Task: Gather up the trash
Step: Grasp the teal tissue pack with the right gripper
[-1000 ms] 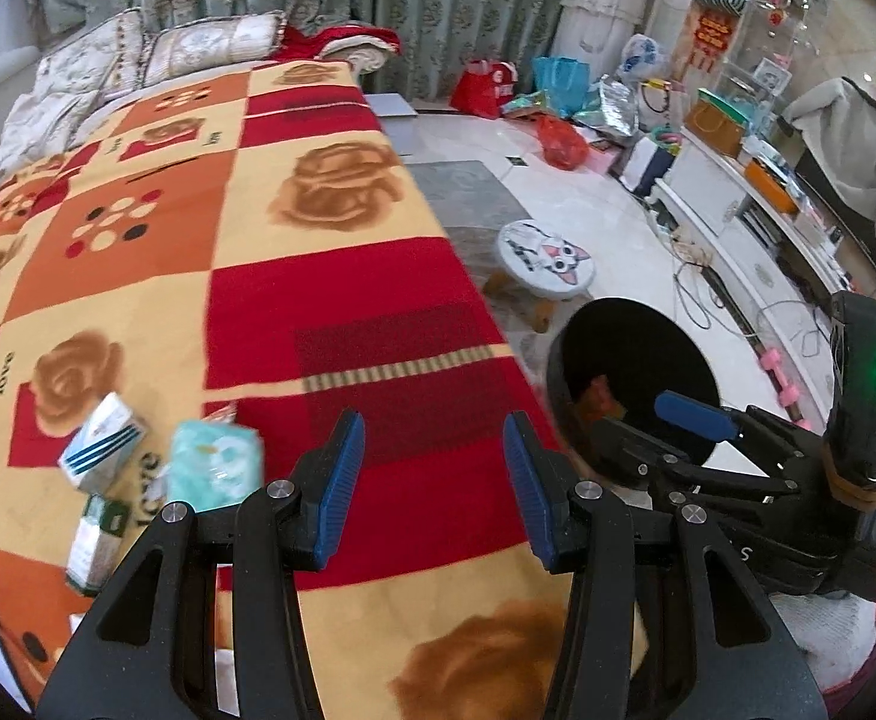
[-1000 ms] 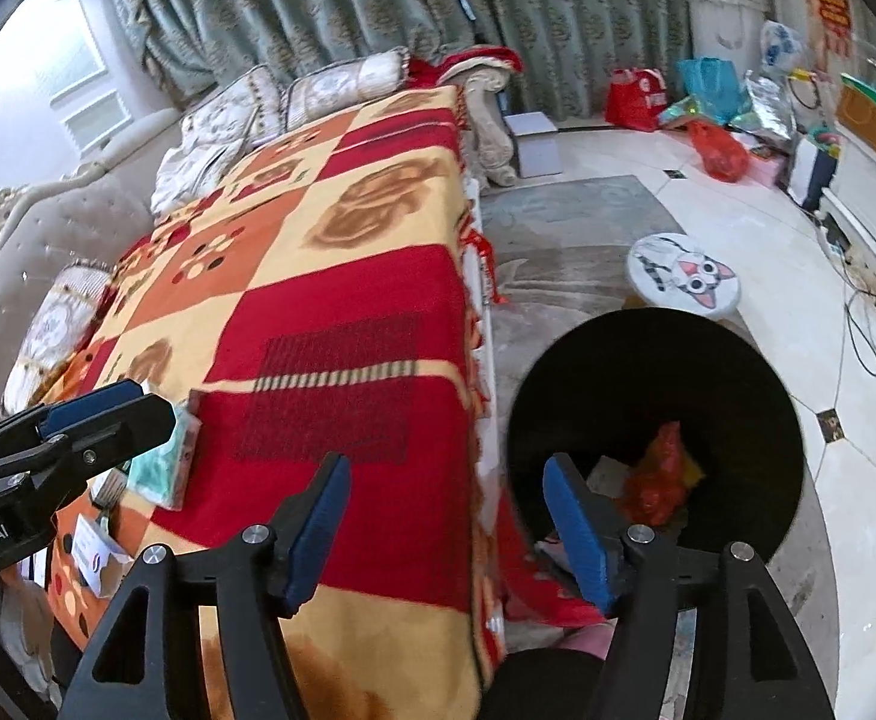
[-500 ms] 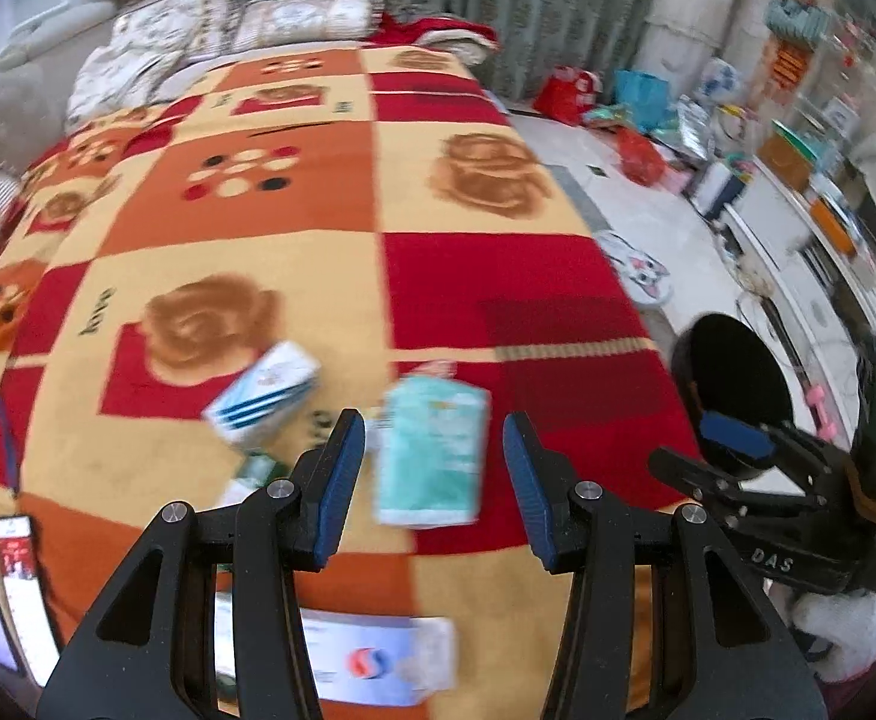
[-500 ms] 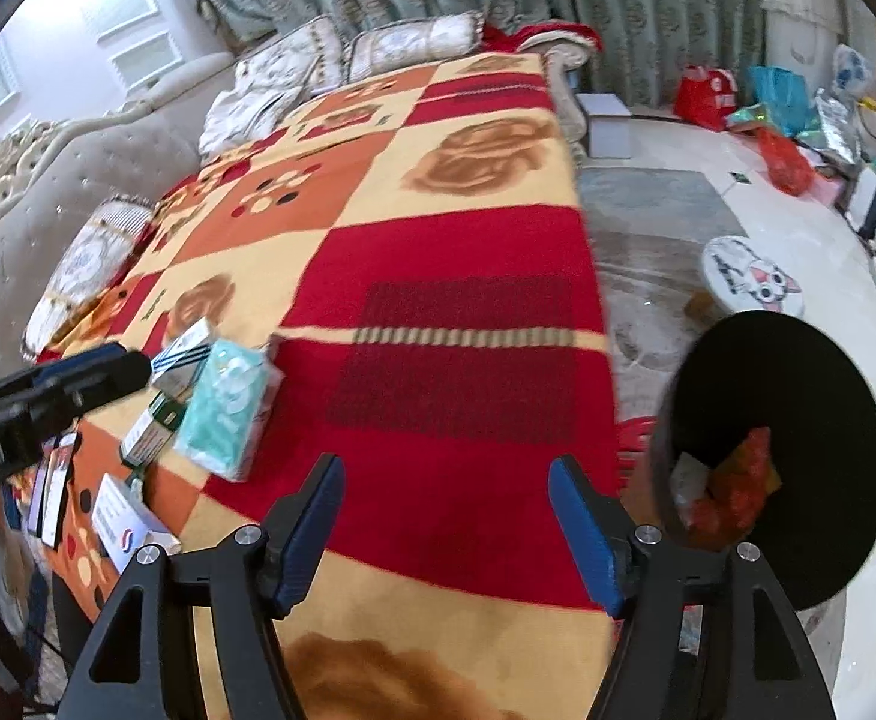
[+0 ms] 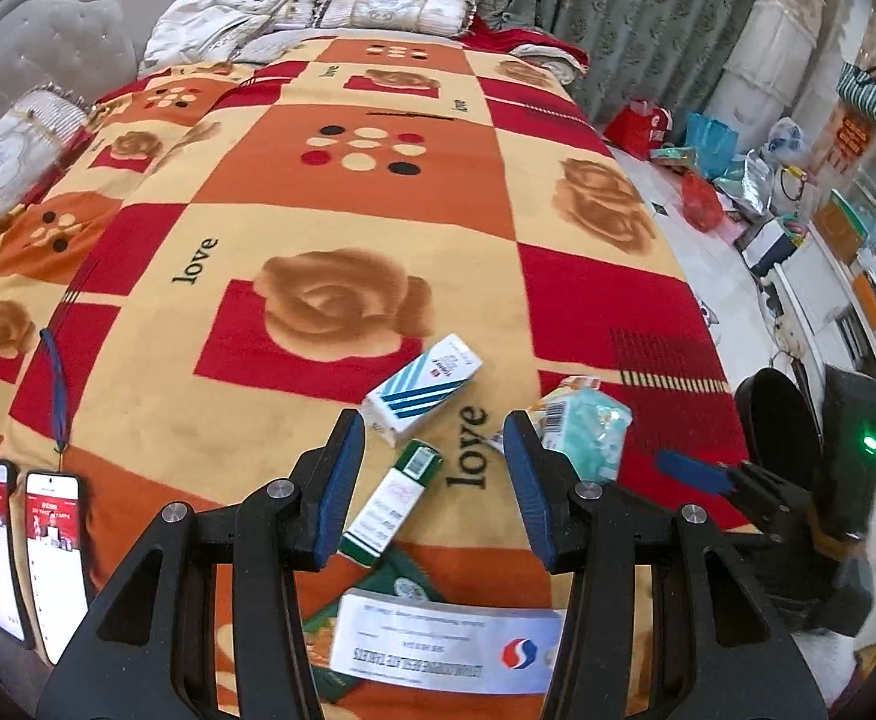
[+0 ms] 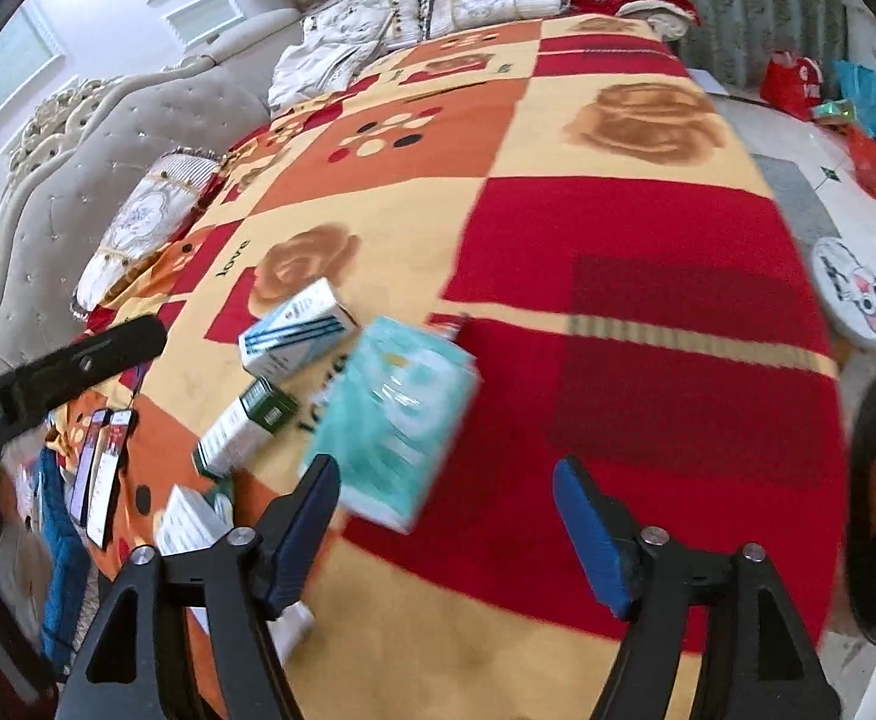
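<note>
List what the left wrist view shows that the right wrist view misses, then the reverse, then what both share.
Left wrist only: the blue feather lying on the blanket and the right tool seen from the side.

Right wrist only: the round cat-face stool on the floor.

Both: the teal tissue pack, the blue-striped white box, the green-and-white box, two phones and the black bin.

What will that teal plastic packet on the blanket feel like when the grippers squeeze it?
The teal packet looks like soft tissues in glossy film, so it probably squashes and may slip. It lies flat on the blanket, so rolling seems unlikely. Probably light.
</note>
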A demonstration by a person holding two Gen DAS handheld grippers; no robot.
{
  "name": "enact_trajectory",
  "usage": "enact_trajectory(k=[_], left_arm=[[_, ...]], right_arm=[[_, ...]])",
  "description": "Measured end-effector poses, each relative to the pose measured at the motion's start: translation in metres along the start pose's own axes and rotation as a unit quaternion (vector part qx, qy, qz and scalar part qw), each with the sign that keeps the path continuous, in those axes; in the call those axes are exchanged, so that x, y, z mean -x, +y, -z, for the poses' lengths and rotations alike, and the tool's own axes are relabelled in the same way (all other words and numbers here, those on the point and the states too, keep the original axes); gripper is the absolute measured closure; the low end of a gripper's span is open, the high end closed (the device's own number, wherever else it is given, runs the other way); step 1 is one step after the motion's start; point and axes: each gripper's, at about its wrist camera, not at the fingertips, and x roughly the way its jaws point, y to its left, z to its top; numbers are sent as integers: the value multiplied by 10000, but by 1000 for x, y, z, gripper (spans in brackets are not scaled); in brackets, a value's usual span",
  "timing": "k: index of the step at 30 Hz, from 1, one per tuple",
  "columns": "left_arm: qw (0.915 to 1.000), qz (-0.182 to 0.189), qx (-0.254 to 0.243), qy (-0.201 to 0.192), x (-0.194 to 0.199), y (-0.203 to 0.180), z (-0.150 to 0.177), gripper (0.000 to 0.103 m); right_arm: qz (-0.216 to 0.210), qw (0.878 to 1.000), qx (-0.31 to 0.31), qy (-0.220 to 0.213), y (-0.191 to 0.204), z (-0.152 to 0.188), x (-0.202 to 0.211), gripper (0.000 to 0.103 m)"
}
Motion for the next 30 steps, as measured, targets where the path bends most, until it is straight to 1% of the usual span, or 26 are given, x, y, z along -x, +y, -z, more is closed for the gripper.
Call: enact_trajectory(k=[5,7,8,9,11,15,20,23,27,30], left_arm=[[10000,-33,-12,54,-2,4,1,56],[10000,-32,4,63,-4,5,1,56],[10000,-20,11,69,-5,5,1,56],[10000,-11,16,73,-5,4,0,56],[10000,12,17,92,-8,2,0,56],[9999,65,-18,123,-12,-4,0,56],[9996,146,-141,210,-22,-18,-1,56],[9985,168,-352,372,-34,-33,0,56],[9959,140,-641,616,-53,-52,3,56],[9926,-5,-932,784,-69,-65,4,56]], right_arm=[[-36,9997,-60,225,9,-7,-33,27],[-34,9999,34,130,11,-8,-34,29],[-89,9998,72,163,12,-8,-34,38],[-144,9996,134,180,12,-8,-33,45],[-33,9994,310,133,13,-6,-26,49],[9,9994,353,70,2,-2,-5,50],[428,9981,418,138,-17,2,16,50],[784,9956,455,238,-30,5,20,50],[918,9946,277,400,-46,7,13,50],[945,9945,232,381,-49,9,9,48]])
